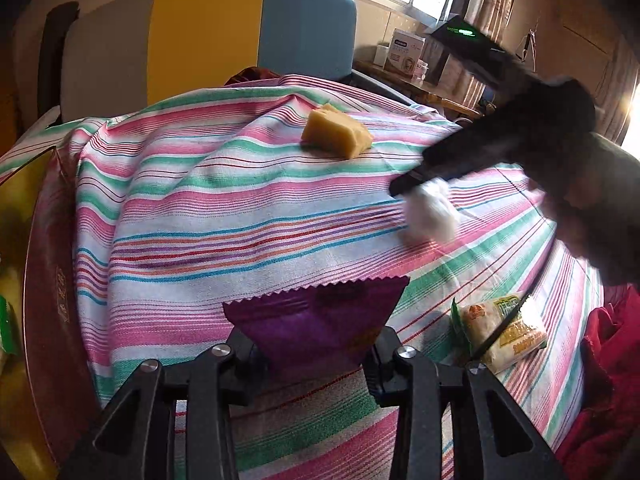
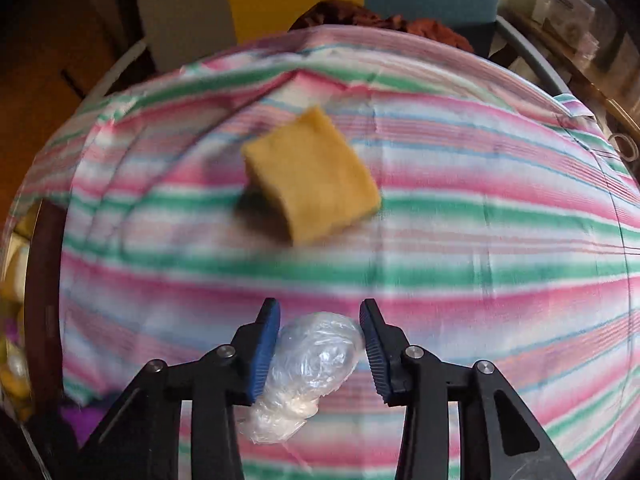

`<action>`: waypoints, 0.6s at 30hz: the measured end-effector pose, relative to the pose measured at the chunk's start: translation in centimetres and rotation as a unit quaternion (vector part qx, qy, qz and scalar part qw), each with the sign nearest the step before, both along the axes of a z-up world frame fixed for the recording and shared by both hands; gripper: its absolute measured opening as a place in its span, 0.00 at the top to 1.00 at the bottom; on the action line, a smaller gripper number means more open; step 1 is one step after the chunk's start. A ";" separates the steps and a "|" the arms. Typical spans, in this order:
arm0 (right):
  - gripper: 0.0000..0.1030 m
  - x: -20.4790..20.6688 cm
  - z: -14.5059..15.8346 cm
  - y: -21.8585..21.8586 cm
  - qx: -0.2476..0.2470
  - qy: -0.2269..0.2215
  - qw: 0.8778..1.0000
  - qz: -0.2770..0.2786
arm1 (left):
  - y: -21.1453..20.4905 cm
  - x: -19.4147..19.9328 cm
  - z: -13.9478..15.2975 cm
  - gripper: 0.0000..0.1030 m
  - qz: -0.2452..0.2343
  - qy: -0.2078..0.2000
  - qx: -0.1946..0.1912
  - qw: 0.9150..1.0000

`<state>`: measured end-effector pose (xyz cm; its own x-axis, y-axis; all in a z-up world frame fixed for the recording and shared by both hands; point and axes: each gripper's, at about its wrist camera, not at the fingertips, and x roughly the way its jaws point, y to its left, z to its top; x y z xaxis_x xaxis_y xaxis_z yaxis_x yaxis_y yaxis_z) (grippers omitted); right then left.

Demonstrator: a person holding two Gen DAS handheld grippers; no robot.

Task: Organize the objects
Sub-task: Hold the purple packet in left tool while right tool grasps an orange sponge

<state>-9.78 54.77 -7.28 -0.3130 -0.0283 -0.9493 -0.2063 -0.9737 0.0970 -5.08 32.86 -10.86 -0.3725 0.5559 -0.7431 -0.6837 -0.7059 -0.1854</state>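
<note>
left gripper [image 1: 316, 350] clamps a purple snack packet [image 1: 316, 320] between its fingers, held low over the striped cloth [image 1: 200, 208], with a red box [image 1: 48, 300] at the left edge. right gripper [image 2: 320, 344] has a crumpled clear plastic bag [image 2: 308, 364] between its blue pads [image 2: 262, 354], touching the left pad, a sliver of gap at the right one, so a firm grasp can't be confirmed. a yellow sponge [image 2: 312, 178] sits ahead mid-cloth, well apart from both, and a yellow-green wrapped snack [image 1: 504, 332] lies right of the left gripper.
</note>
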 end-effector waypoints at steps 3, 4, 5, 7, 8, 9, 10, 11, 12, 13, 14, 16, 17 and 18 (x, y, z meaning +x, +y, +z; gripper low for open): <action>0.55 1.8 0.7 0.2 -0.002 -0.008 1.000 0.008 | 0.0 0.0 0.0 0.60 0.000 0.000 0.000 1.000; 0.49 2.0 1.0 0.5 -0.005 -0.003 1.000 0.003 | 0.0 0.0 0.0 0.60 0.000 0.000 0.000 1.000; 0.35 2.0 1.4 0.9 -0.004 0.007 1.000 -0.002 | 0.0 0.0 0.1 0.60 0.000 0.000 0.000 1.000; 0.15 1.2 2.1 1.3 0.015 0.028 0.999 -0.011 | 0.0 0.0 0.1 0.60 0.000 0.000 -0.001 1.000; 0.14 0.4 2.4 1.4 0.021 0.038 0.999 -0.012 | 0.0 0.0 0.1 0.60 0.000 0.000 0.000 1.000; 0.13 -0.4 2.5 1.3 0.027 0.043 0.999 -0.011 | -0.1 0.0 0.1 0.60 0.000 0.000 0.000 1.000; 0.07 -1.4 2.6 0.9 0.042 0.046 0.998 -0.010 | -0.1 0.0 0.1 0.60 0.000 0.000 0.000 1.000; 0.04 -2.8 2.6 0.6 0.066 0.050 0.997 -0.004 | -0.1 0.0 0.1 0.60 0.000 0.000 0.000 1.000; 0.00 -3.8 2.7 0.0 0.087 0.054 0.995 0.002 | -0.1 0.0 0.1 0.60 -0.001 0.000 0.000 1.000; 0.00 -5.1 2.5 -0.3 0.106 0.055 0.993 0.008 | -0.2 -0.1 0.1 0.60 -0.001 -0.001 0.001 1.000; 0.00 -6.4 2.2 -0.6 0.119 0.052 0.991 0.013 | -0.2 -0.1 0.0 0.60 -0.001 -0.001 0.001 1.000; 0.00 -8.8 1.6 -0.7 0.136 0.042 0.990 0.020 | -0.1 -0.2 0.0 0.60 -0.001 -0.002 0.002 1.000; 0.00 -9.8 1.0 -0.7 0.139 0.033 0.989 0.024 | -0.2 -0.2 0.0 0.60 -0.001 -0.002 0.002 1.000; 0.00 -10.5 0.4 -0.9 0.133 0.025 0.990 0.028 | -0.2 -0.2 0.0 0.60 -0.001 -0.003 0.003 1.000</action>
